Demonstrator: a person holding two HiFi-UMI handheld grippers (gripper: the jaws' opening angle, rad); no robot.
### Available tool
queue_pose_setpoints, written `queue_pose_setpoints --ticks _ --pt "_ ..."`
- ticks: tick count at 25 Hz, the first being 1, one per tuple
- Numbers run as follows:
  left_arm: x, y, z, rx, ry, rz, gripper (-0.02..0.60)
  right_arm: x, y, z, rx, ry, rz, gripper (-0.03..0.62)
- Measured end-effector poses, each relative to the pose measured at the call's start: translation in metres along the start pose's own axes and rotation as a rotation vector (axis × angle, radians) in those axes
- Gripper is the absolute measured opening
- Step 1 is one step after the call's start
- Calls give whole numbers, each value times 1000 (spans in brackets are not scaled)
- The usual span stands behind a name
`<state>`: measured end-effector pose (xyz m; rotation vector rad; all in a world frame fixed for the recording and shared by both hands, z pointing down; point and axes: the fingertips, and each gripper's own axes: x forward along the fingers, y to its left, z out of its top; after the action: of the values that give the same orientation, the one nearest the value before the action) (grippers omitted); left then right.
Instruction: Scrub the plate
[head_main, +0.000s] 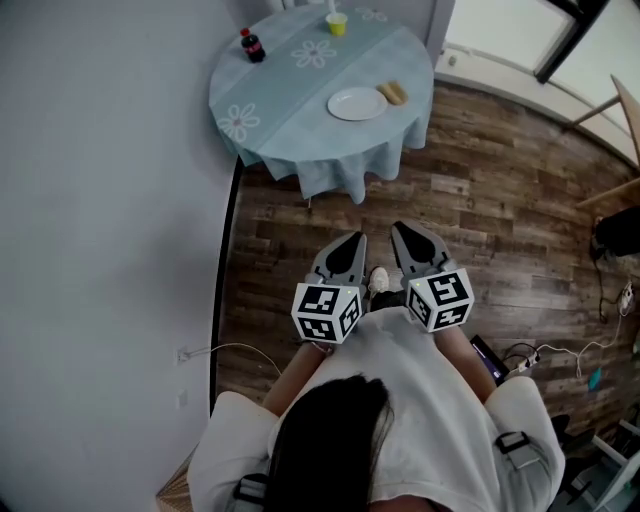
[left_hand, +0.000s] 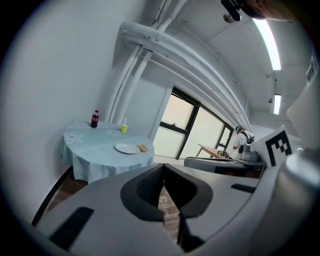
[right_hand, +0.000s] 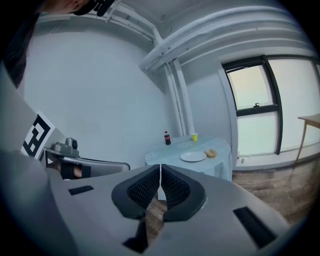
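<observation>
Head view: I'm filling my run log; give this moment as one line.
stage: scrubbing not begun | left gripper: shut, empty | right gripper: shut, empty | plate: on table, sponge beside it

Ahead of you: round table w/ pale blue flowered cloth, close vs. grey wall. Wood-plank floor. Big dark-framed window to table's rt. Ceiling strip light is lit; white pipes run up the corner.

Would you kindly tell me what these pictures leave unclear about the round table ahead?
Tan lump beside the round white plate: too small in every view to identify.
Small yellow cup: contents too small, head view.
Dark red-capped bottle: label too small to read, all views.
</observation>
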<state>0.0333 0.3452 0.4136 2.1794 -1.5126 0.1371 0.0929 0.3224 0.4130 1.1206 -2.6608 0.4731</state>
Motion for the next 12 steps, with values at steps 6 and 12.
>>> queue_pose_setpoints --ticks 6,12 --pt "39 -2 10 -14 -4 35 8 20 -34 10 -30 23 49 35" --pt "73 0 13 -29 8 61 9 34 -67 17 -40 28 71 35"
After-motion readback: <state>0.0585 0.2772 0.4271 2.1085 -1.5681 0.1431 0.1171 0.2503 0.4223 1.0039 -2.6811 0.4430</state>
